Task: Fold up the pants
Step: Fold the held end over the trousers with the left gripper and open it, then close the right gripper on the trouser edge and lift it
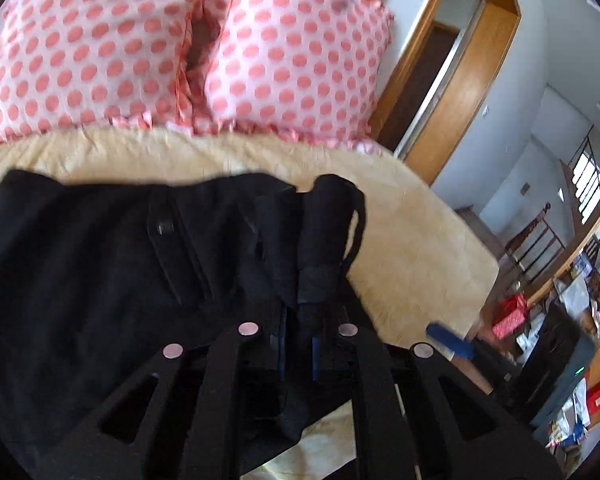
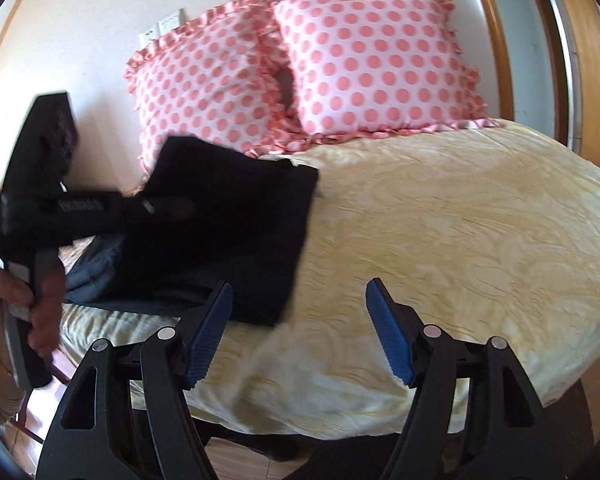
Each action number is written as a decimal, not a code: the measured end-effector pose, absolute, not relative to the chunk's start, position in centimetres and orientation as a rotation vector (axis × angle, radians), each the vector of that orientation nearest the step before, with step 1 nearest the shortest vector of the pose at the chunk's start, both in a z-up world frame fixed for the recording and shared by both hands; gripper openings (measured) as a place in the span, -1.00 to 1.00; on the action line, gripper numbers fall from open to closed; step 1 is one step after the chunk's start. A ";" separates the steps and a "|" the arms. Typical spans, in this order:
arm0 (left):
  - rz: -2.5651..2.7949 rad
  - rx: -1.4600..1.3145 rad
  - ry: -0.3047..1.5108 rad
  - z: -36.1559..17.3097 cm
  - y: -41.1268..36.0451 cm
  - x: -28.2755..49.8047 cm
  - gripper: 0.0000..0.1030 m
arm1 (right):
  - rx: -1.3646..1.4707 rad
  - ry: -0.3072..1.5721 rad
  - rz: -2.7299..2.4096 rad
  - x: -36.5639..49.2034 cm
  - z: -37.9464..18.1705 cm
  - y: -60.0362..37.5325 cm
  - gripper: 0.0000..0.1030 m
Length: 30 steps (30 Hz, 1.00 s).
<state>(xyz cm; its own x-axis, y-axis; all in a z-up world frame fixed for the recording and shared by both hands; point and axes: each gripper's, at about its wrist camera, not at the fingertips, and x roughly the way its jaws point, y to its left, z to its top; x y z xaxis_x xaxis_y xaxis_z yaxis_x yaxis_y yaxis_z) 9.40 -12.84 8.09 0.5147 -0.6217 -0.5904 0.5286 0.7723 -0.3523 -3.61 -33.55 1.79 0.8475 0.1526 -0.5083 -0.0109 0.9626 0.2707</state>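
A bed with a pale yellow patterned bedspread fills both views. Two pink pillows with darker pink dots and ruffled edges lean against the wall at its head, one on the left and one on the right, touching each other.

The black pants lie on the left part of the bed, just in front of the left pillow. In the right wrist view they show as a dark slab, lifted at one side, with a square corner hanging toward the middle of the bedspread. A bluish-grey cloth lies under their left edge.

The left gripper is clamped tight on a bunched fold of the pants; black cloth is squeezed between its blue pads and spreads out to the left, covering much of that view. A loop of black cord hangs off the bunched part. In the right wrist view the same tool reaches in from the left edge, held by a person's hand wrapped around its handle.

The right gripper stands wide apart over the near edge of the bed, with only bedspread showing between its ribbed blue pads. It grips nothing. Its left pad sits just beside the lower edge of the pants, though whether they touch is unclear.

A wooden door frame stands to the right of the bed, and cluttered shelves show beyond it.
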 end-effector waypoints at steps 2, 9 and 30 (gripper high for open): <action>-0.695 -0.133 0.698 9.8 -12.5 9.0 -0.85 | 0.276 0.551 0.079 -3.6 1.6 -34.0 0.37; -0.764 -0.014 0.779 6.1 -18.2 7.2 -0.82 | 0.288 0.559 0.036 -3.6 1.1 -34.6 0.38; -0.381 0.091 0.526 7.4 -6.8 3.5 0.90 | 0.081 0.407 0.248 1.8 6.3 -25.8 0.37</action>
